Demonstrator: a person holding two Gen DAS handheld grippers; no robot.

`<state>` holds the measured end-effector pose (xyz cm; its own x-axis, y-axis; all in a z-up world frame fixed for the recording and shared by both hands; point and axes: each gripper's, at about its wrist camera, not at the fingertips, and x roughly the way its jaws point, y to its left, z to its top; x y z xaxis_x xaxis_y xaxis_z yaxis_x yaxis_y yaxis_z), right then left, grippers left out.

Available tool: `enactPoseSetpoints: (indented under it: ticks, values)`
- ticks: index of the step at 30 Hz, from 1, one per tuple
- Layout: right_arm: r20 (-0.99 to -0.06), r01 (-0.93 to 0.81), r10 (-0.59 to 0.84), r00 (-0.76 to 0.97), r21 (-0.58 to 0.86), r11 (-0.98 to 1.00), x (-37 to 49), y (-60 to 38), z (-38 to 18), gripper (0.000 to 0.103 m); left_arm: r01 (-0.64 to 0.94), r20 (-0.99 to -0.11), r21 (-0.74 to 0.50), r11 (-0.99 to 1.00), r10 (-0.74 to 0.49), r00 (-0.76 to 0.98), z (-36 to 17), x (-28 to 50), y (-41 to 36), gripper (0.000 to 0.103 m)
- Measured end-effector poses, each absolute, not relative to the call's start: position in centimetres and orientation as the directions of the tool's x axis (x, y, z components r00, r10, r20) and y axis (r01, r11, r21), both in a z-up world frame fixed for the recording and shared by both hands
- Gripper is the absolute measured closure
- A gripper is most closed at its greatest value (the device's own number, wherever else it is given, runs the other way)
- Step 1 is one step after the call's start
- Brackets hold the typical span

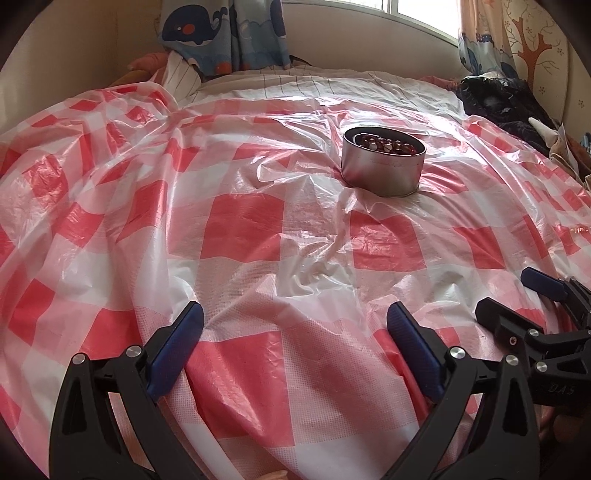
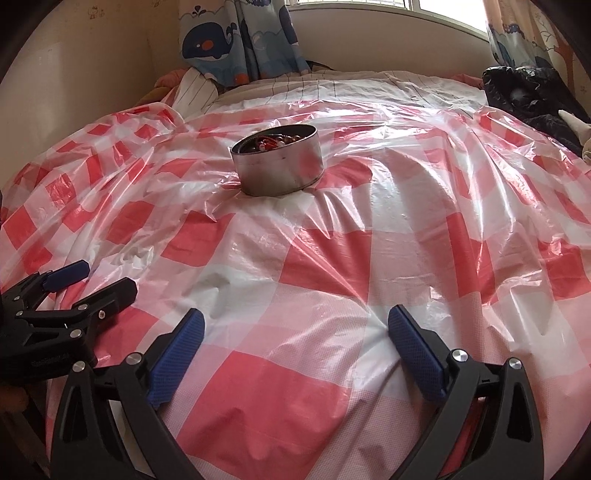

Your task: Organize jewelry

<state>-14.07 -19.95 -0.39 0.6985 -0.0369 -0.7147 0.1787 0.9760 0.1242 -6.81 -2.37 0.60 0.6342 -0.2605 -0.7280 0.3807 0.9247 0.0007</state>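
Note:
A round silver tin (image 1: 382, 168) stands on a red-and-white checked plastic sheet (image 1: 258, 221) spread over a bed. Dark red beaded jewelry (image 1: 384, 144) lies inside it. The tin also shows in the right wrist view (image 2: 279, 162), with the beads (image 2: 273, 142) in it. My left gripper (image 1: 295, 325) is open and empty, low over the sheet, well short of the tin. My right gripper (image 2: 295, 328) is open and empty too, beside the left one. Each shows in the other's view: the right gripper (image 1: 517, 295) at the lower right, the left gripper (image 2: 99, 280) at the lower left.
Whale-print curtains (image 1: 225, 33) hang at the head of the bed under a window. A dark crumpled bundle (image 1: 506, 99) lies at the far right edge. A striped bedsheet (image 1: 295, 83) shows beyond the plastic. The wall (image 2: 74, 55) bounds the left side.

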Motion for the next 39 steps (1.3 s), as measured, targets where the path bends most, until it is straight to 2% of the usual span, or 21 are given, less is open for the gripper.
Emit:
enactPoseSetpoints:
  ticks: [10, 39]
  values:
    - [-0.714, 0.18, -0.039, 0.699, 0.123, 0.976, -14.15, -20.04, -0.36, 0.008, 0.37, -0.738, 0.051, 0.927, -0.215, 0.64, 0.39, -6.82, -2.96, 0.008]
    - [-0.729, 0.195, -0.066, 0.681, 0.095, 0.976, -13.81, -19.85, -0.41, 0.008, 0.36, -0.759, 0.065, 0.931, -0.188, 0.623, 0.08, -6.25, -3.28, 0.007]
